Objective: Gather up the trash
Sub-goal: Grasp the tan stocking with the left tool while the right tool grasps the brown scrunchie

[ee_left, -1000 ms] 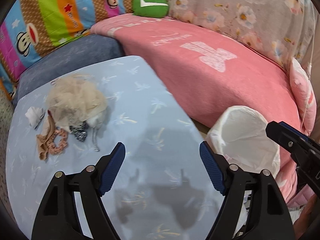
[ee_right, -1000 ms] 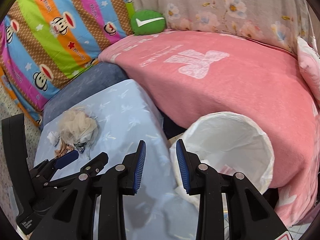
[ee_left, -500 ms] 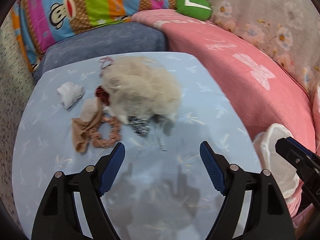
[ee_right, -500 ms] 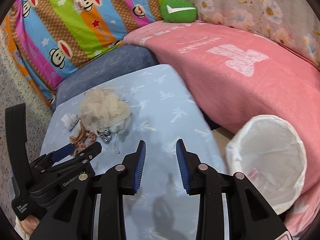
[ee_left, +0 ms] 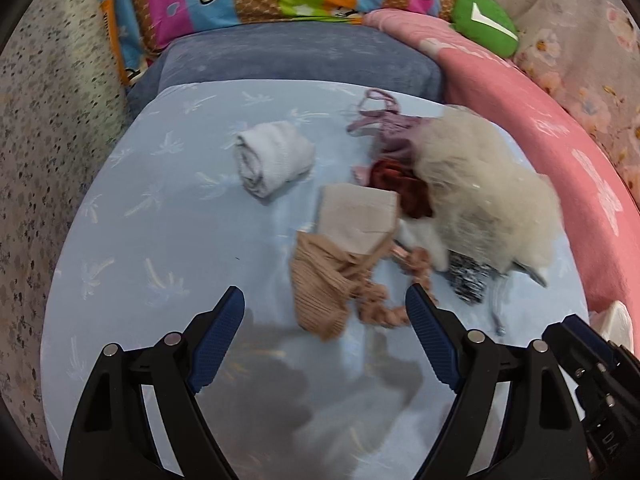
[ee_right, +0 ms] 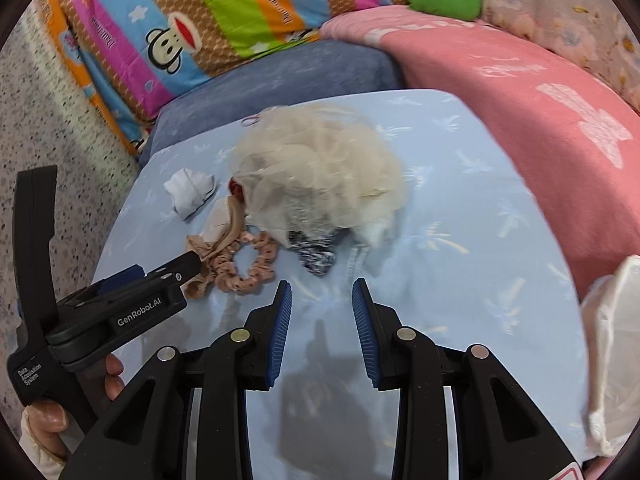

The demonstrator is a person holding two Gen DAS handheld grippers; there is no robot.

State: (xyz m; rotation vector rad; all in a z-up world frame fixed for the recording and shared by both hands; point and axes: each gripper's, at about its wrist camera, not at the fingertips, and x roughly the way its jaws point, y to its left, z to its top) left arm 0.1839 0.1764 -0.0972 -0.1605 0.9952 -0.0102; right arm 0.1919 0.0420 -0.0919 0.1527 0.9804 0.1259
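Left tool (ee_left: 325, 308): wide apart. Its jaws have just been opening more. Nothing is pinched between them; they hang over the table.
Right tool (ee_right: 322, 300): a narrow gap, with nothing in it. It holds nothing.
Table (ee_left: 168, 240): light blue cloth with pale leaf shapes. It lies under both tools.
Trash pile (ee_left: 400, 216): on the table, just ahead of the left tool and a bit to its right. In the right view it is ahead of the right tool and a bit to its left.
Tan sock (ee_left: 324, 280): the nearest piece, right in front of the left tool's open jaws.
Pink scrunchie (ee_right: 246, 264): beside the tan sock, touching it, ahead and left of the right tool.
Fluffy cream net ball (ee_right: 320, 172): the biggest piece, at the far side of the pile, lying over other bits.
Dark red thing (ee_left: 400, 190): tucked under the edge of the net ball.
Black and white scrap (ee_right: 316, 254): under the near edge of the net ball, straight ahead of the right tool.
White rolled cloth (ee_left: 272, 156): alone, apart from the pile, far ahead of the left tool.
White bin bag (ee_right: 612, 344): off the table, far to the right of the right tool.
Hand (ee_right: 52, 416): grips the left tool's handle, at the right view's lower left.
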